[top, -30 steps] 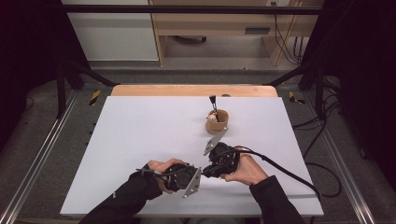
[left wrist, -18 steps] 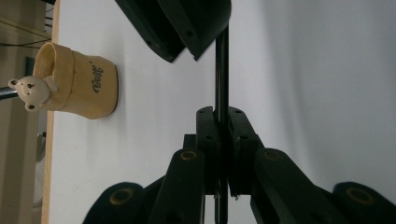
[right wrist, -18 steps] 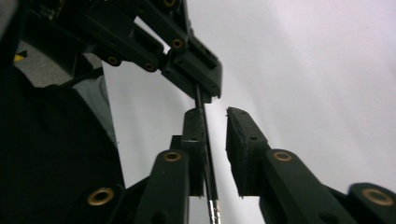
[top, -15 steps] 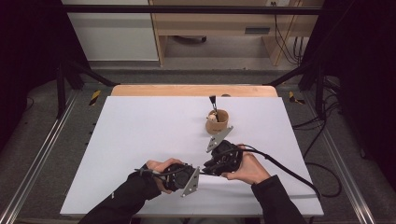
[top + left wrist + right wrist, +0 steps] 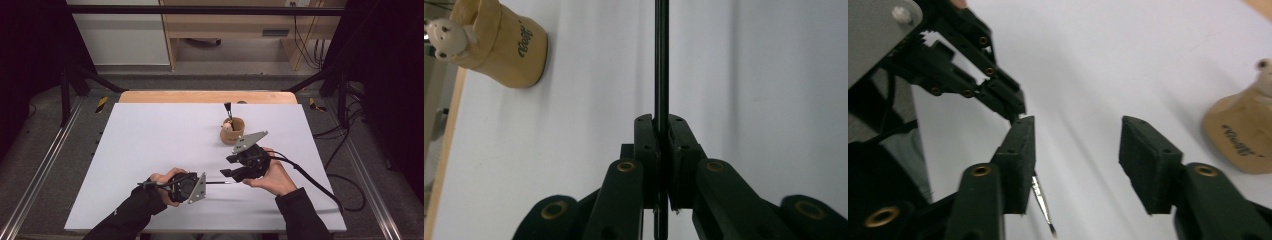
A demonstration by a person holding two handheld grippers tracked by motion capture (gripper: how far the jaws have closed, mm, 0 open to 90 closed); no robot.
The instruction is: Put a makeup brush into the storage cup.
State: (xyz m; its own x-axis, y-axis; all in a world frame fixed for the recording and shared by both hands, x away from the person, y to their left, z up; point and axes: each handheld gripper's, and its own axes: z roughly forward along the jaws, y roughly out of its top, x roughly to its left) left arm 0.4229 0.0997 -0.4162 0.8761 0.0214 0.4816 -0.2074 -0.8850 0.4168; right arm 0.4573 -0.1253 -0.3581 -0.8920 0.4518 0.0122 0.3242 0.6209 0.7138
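**One brush, one pot, two grippers**

White and matte, the worktop (image 5: 150, 150) fills my screen, with a strip of pale wood along its far edge. I count one thin paintbrush (image 5: 220, 183), one small pot (image 5: 232, 131) and two hand-held grippers.

My left hand-held gripper (image 5: 202, 182) has its jaws pressed together on the paintbrush, near the front of the worktop. In the left gripper view the handle (image 5: 661, 60) is a straight, dark, slim rod that runs out from between the pads.

My right hand-held gripper (image 5: 227, 166) has just been opening its jaws; they stand spread. The metal ferrule and pointed tip (image 5: 1043, 205) lie by one flat black pad (image 5: 1018, 162); I cannot tell if it touches.

The pot (image 5: 499, 45) is round, tan and smooth, with dark lettering. It holds a second brush (image 5: 228, 111) and a white rounded piece (image 5: 446, 37).
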